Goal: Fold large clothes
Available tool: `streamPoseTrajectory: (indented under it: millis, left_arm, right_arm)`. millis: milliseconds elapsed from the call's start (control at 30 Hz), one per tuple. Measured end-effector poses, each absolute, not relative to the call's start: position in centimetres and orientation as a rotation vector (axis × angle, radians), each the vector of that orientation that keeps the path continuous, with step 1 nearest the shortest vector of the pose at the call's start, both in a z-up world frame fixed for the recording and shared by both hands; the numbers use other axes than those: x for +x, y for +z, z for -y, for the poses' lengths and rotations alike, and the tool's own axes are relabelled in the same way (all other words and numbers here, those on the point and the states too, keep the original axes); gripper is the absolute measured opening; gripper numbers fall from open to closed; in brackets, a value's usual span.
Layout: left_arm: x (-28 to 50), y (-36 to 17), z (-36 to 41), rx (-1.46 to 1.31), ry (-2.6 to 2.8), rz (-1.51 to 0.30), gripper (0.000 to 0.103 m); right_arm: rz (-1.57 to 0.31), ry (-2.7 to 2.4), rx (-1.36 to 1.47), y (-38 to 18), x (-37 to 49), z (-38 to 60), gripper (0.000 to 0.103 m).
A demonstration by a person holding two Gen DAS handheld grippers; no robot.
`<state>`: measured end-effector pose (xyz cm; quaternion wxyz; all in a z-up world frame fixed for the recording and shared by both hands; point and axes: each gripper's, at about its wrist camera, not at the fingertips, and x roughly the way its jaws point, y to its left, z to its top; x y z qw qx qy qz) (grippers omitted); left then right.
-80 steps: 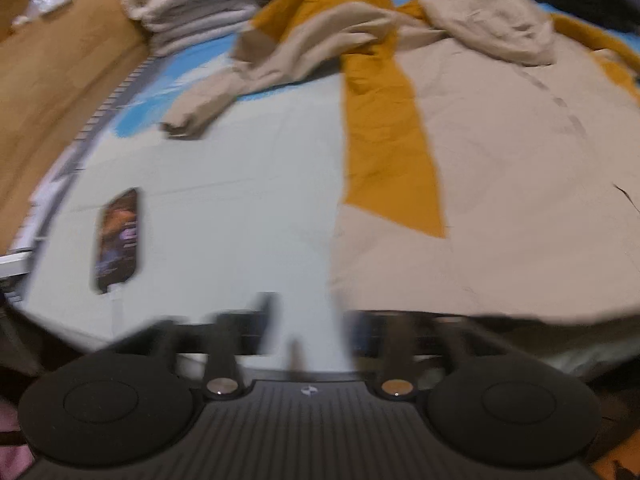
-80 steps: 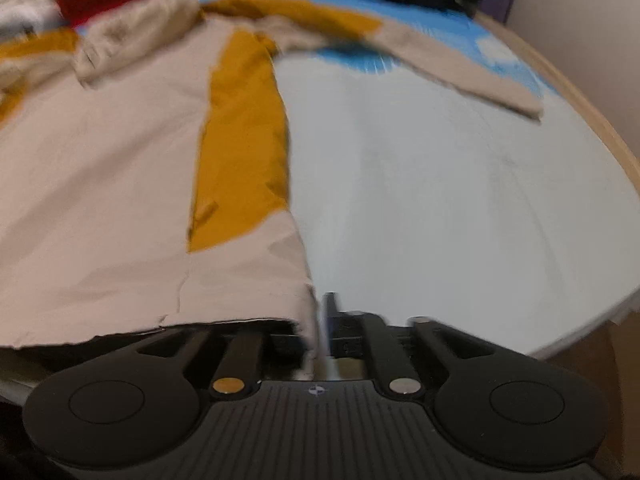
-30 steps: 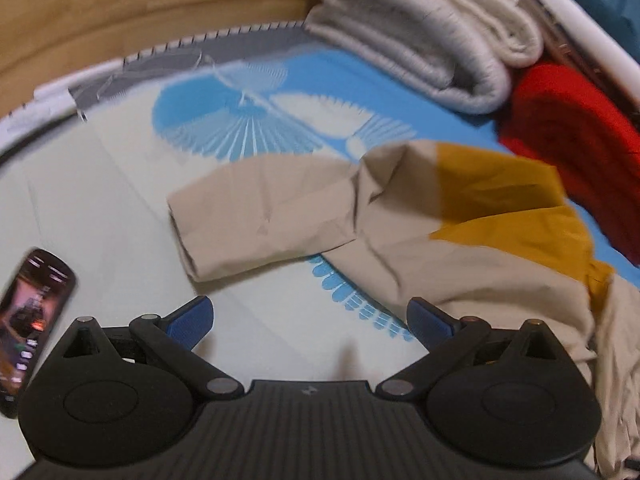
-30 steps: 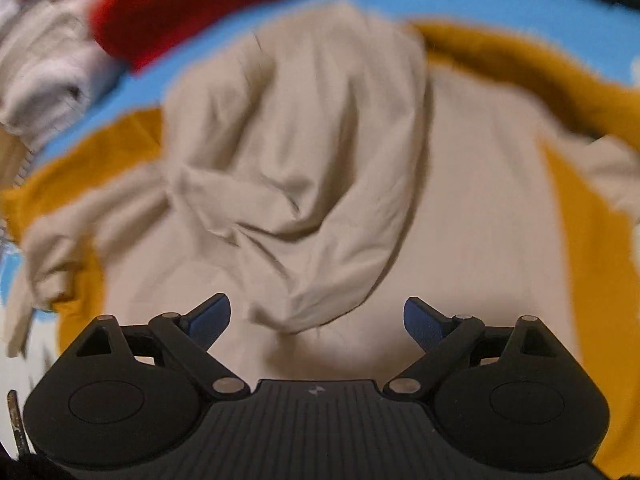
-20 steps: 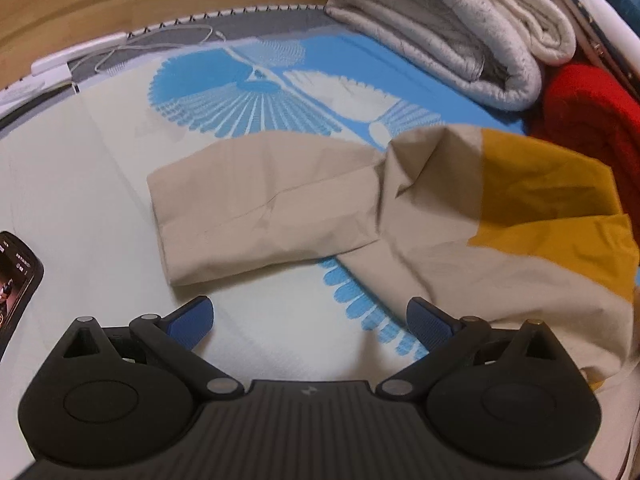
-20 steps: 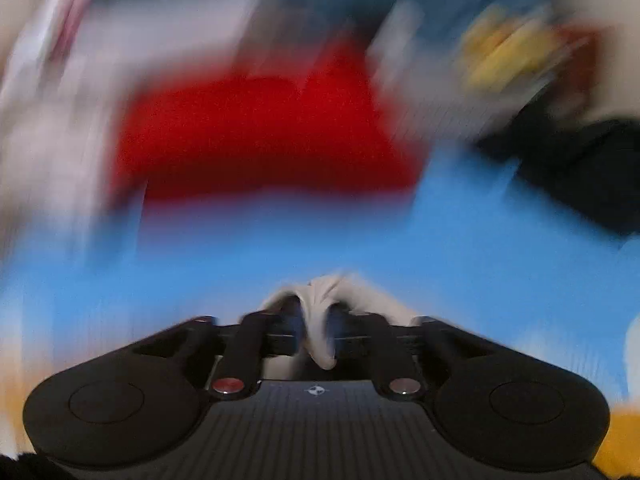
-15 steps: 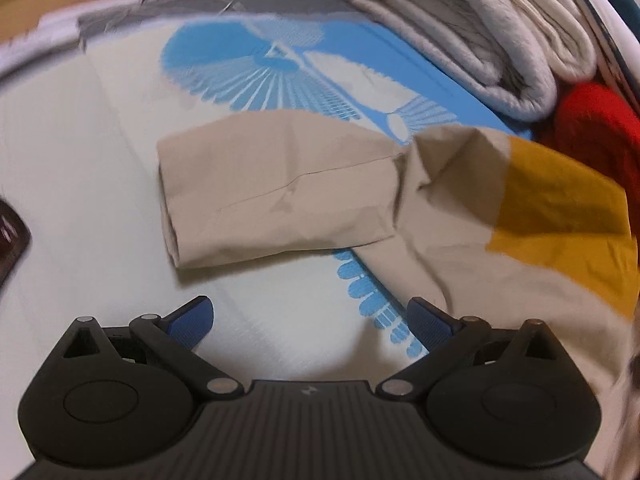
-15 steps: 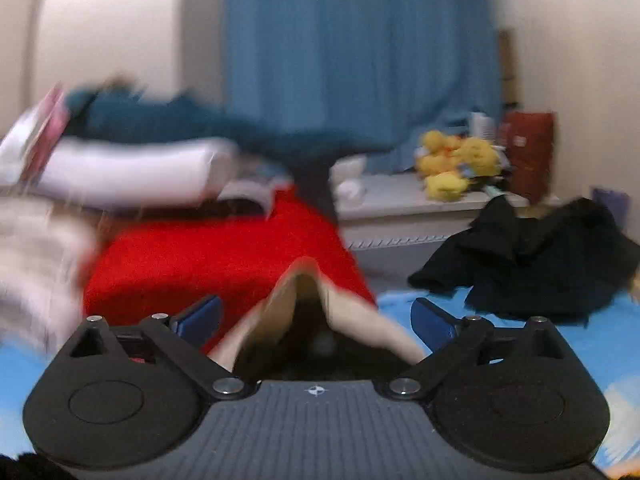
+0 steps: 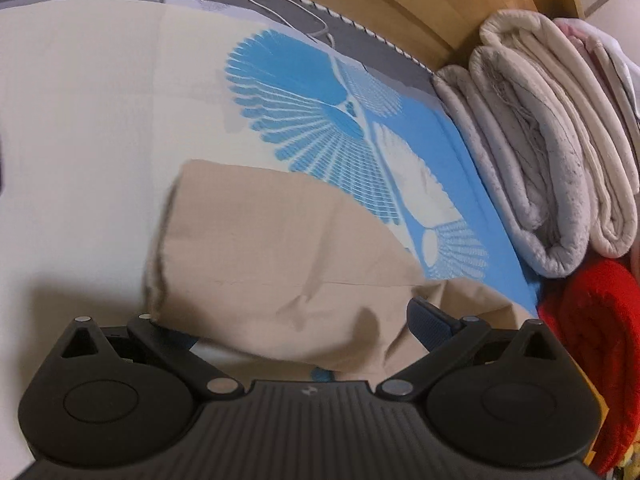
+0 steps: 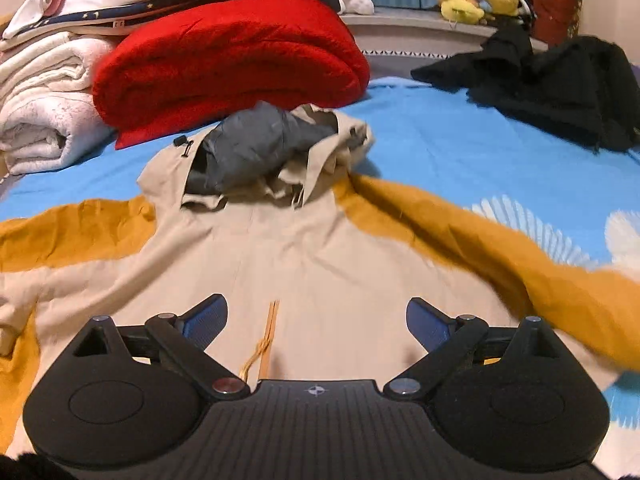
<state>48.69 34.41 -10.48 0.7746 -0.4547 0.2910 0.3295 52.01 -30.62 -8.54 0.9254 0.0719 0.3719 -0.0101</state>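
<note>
Left gripper [image 9: 298,322] gapes around the beige sleeve [image 9: 280,256]; right gripper [image 10: 316,320] (empty) is narrowing above the jacket [image 10: 320,264].

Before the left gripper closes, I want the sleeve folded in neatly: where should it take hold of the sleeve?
Probably at the cuff, the sleeve's free end, coming from the open bedsheet side. The sleeve lies flat and the cuff edge is exposed beside the left gripper's spread fingers.

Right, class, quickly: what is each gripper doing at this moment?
Left gripper: open, beige sleeve between its jaws, not pinched.
Right gripper: open, closing slightly over the jacket, holding nothing.
</note>
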Motion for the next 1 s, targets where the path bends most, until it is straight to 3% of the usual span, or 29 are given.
streamPoseTrajectory:
  millis: [33,67,100,133,367,533,633,700,733,767,833,900,1000]
  left_arm:
    - [49.0,-10.3,-34.7,-1.002,0.706,-0.624,0.098]
    - [49.4,-10.0,-35.1,-1.007,0.691,-0.615,0.053]
    - [49.8,-9.6,-35.4,-0.995,0.676,-0.627,0.016]
    - [50.3,-8.7,-35.7,-0.973,0.669,-0.656,0.002]
    - [49.6,8.0,-32.6,-0.677,0.543,-0.590,0.001]
    - [51.5,18.6,-23.2,-0.644,0.338,-0.580,0.001]
    - [53.0,22.0,-12.3,-0.675,0.144,-0.574,0.002]
    - [53.3,22.7,-2.8,-0.696,-0.020,-0.593,0.013]
    - [53.0,22.7,1.8,-0.687,-0.109,-0.604,0.026]
    - [52.4,22.7,6.5,-0.653,-0.219,-0.628,0.056]
    - [50.8,22.6,13.1,-0.547,-0.345,-0.698,0.095]
    - [48.4,22.8,16.3,-0.439,-0.402,-0.670,0.099]
    - [46.1,23.1,15.2,-0.339,-0.432,-0.561,0.103]
  right_arm:
    - [-0.762,-0.017,0.155,-8.2,51.4,30.8,0.096]
    - [-0.762,-0.012,0.162,-8.5,50.6,30.6,0.096]
    - [-0.769,-0.005,0.167,-8.7,49.8,30.8,0.096]
    - [-0.772,0.000,0.167,-8.9,49.4,30.6,0.096]
    - [-0.748,0.089,0.116,-8.4,45.3,29.3,0.095]
    - [-0.719,0.159,0.139,-8.6,43.0,28.4,0.096]
    - [-0.710,0.179,0.173,-9.1,42.0,28.6,0.096]
    - [-0.714,0.174,0.201,-9.4,41.7,29.1,0.095]
    - [-0.710,0.167,0.219,-9.5,41.4,29.7,0.095]
    - [-0.711,0.158,0.230,-9.7,41.2,30.2,0.095]
    - [-0.719,0.140,0.263,-10.0,40.8,31.9,0.095]
    - [-0.725,0.121,0.308,-10.0,40.1,34.3,0.096]
    - [-0.709,0.106,0.379,-10.2,39.1,38.9,0.096]
